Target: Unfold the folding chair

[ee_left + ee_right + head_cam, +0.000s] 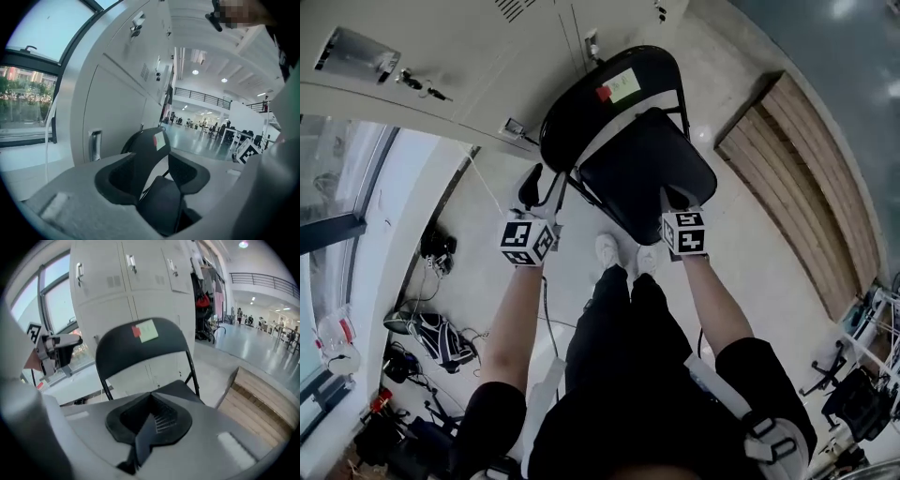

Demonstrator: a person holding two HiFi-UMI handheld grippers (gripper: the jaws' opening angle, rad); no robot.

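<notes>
Lockers (131,282) behind folding chair (647,169); left tool (157,178) jaws apart; right tool (151,420) together; head view alone shows shoes (607,251).

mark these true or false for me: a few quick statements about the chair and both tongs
1. The chair stands unfolded, its seat down. True.
2. The left tongs are clamped on the backrest. False: they are open, with nothing pinched between them.
3. The right tongs are shut and hold nothing. True.
4. The backrest is plain black, with nothing stuck on it. False: it carries a red and a pale green sticker.
5. White lockers stand behind the chair. True.
</notes>
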